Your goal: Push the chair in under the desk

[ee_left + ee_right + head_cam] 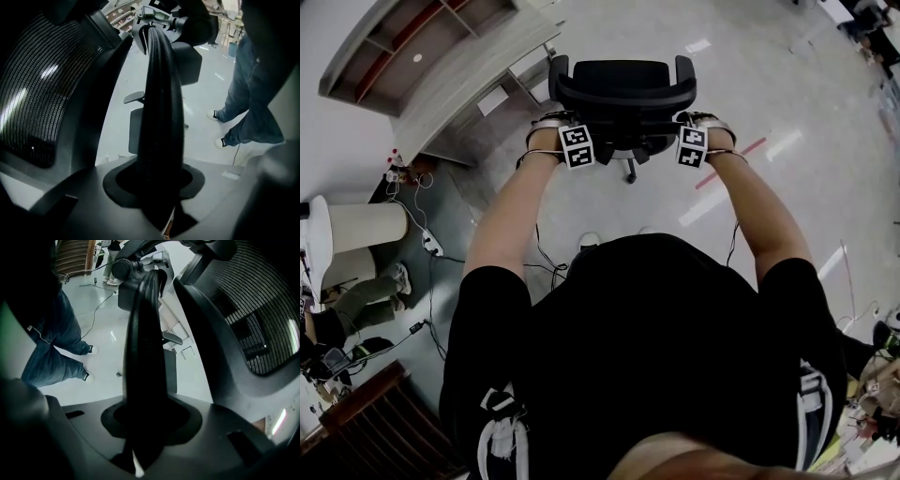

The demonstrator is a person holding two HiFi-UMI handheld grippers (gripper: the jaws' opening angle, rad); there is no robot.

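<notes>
Two grippers clamp a black chair (623,84) from behind at upper centre of the head view, with the person's bare arms stretched out to it. The left gripper (567,131) sits at the left corner of the chair's back and the right gripper (701,131) at the right corner.

In the left gripper view a curved black bar (161,103) of the chair fills the gap between the jaws, which press onto it. The mesh (33,93) of the back is at frame left. In the right gripper view the jaws pinch a matching bar, with mesh at frame right.

The chair stands on the pale floor (787,103), armrests pointing to the frame's top. It is just right of the end of the desk (478,80) at upper left and not under it.

Beyond the desk, in the upper-left corner, a shelf (356,42) shows open reddish compartments. A white speck lies in one, too small to name.

Legs in jeans (253,93) and sneakers stand at the right of the left gripper view and at the left of the right gripper view. A power strip (431,246) with cables lies on the floor at centre left of the head view.
</notes>
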